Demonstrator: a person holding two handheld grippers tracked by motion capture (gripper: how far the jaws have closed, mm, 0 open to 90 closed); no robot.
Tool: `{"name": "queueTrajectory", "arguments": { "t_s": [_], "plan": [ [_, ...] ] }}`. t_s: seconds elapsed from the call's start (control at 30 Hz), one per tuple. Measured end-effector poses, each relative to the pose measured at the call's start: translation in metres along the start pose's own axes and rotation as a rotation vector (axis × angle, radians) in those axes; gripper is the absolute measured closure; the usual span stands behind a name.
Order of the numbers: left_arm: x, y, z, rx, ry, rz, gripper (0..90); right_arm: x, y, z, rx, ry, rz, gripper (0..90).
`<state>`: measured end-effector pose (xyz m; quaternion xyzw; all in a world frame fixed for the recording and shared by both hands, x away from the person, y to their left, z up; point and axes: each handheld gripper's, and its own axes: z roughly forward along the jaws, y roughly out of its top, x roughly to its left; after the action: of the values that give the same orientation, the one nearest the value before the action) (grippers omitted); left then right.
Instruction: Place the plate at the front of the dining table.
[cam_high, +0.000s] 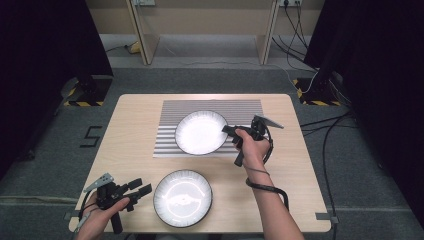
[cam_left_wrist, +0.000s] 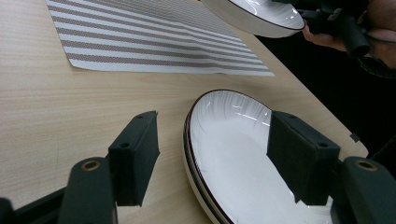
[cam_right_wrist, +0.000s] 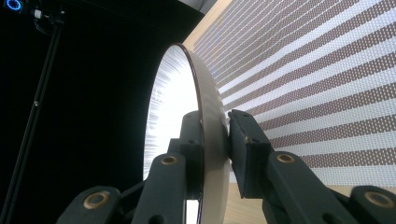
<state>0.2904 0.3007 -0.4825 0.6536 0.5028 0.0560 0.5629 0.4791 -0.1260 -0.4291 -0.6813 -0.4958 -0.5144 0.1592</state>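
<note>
A white plate with a dark rim (cam_high: 200, 132) lies over the striped placemat (cam_high: 210, 107) at the table's middle. My right gripper (cam_high: 227, 131) is shut on the plate's right rim. In the right gripper view the plate (cam_right_wrist: 173, 102) is clamped between the jaws (cam_right_wrist: 215, 135), one pad on its face and one on its underside. Whether the plate touches the placemat (cam_right_wrist: 317, 93) I cannot tell. A second white plate (cam_high: 182, 197) sits near the front edge. My left gripper (cam_high: 144, 186) is open at its left side. Its jaws (cam_left_wrist: 215, 149) straddle that plate's rim (cam_left_wrist: 233, 154) without pressing.
Bare wooden table (cam_high: 135, 145) lies left of the placemat. Black stands (cam_high: 82, 90) flank the table's back corners. Cables (cam_high: 330, 135) run over the grey floor at the right. A wooden frame (cam_high: 205, 25) stands beyond the table.
</note>
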Motion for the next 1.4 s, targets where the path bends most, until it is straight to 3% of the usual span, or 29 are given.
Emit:
{"name": "queueTrajectory", "arguments": {
  "t_s": [0.6,1.4],
  "plan": [
    [0.000,0.000,0.000,0.002,0.000,-0.002,33.4,-0.002,0.010,0.003,-0.017,-0.014,0.014,75.8],
    [0.001,0.000,0.000,0.001,-0.003,-0.005,33.4,0.008,0.023,0.011,-0.031,-0.013,0.019,75.7]
  ]
}}
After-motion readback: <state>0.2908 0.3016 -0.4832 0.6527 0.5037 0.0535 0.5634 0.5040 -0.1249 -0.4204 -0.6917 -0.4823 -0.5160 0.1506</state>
